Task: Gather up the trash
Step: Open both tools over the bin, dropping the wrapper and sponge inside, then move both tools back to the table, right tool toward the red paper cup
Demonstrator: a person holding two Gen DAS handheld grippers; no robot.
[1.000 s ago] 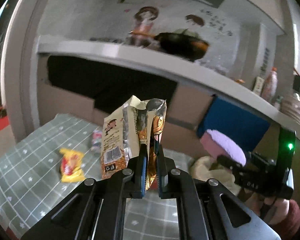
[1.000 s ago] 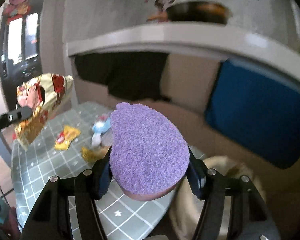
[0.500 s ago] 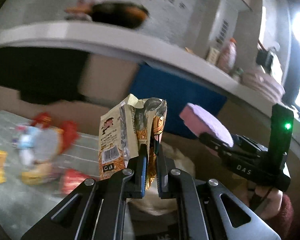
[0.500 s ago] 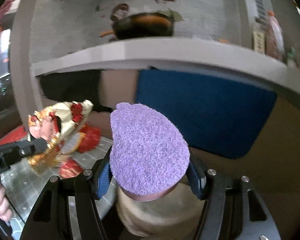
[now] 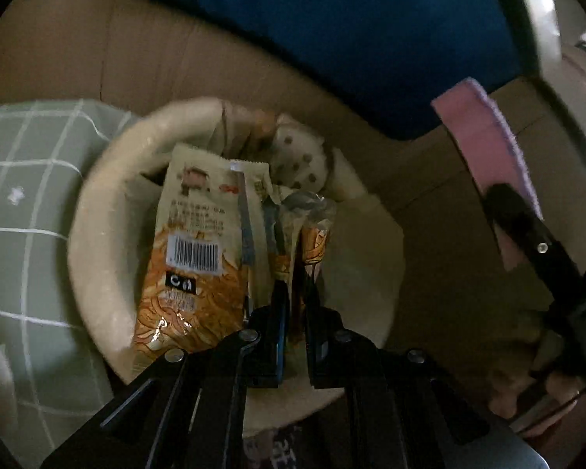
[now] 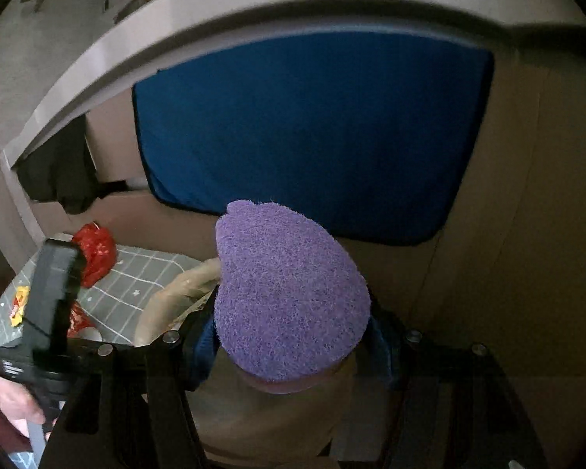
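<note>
Left tongs [image 5: 293,305] pinch the crumpled snack wrapper [image 5: 199,242] by its torn edge, jaws pressed nearly together. A second ago the wrapper hung above the checked surface [image 5: 23,195]; now it hangs over the open mouth of the cream waste bin [image 5: 97,179], lower and tipped downward, other rubbish visible inside. Judgement: carry finished, release is the step in hand. Right tongs [image 6: 289,336] stand wide, clamped across a purple scouring sponge [image 6: 289,293], unchanged, now beside the bin too. Red wrappers [image 6: 95,252] and a yellow one [image 6: 19,305] still lie on the surface, so more collecting remains.
</note>
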